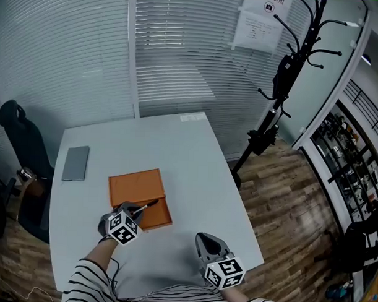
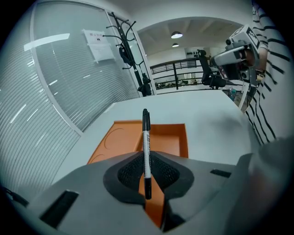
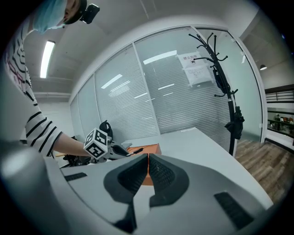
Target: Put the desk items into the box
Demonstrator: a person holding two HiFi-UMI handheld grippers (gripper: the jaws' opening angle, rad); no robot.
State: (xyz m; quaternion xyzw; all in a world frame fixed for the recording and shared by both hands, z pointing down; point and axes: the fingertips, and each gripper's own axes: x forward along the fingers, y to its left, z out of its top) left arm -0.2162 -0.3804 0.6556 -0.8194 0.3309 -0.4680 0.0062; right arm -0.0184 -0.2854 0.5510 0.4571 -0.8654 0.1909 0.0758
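Note:
An open orange box [image 1: 141,198] lies on the pale grey table [image 1: 195,160], its lid part toward the window and its tray part [image 2: 167,140] near me. My left gripper [image 1: 135,208] is shut on a black and white marker pen [image 2: 146,149], held over the near edge of the box with the pen's tip reaching out over the tray [image 1: 151,204]. The right gripper view shows the same pen [image 3: 136,150] beside the box [image 3: 148,149]. My right gripper [image 1: 209,243] is shut and holds nothing, low over the table's near right part.
A grey notebook [image 1: 76,162] lies at the table's left edge. A black office chair [image 1: 20,149] stands left of the table. A black coat stand [image 1: 284,82] rises beyond the right side, by the glass wall with blinds. Wooden floor lies to the right.

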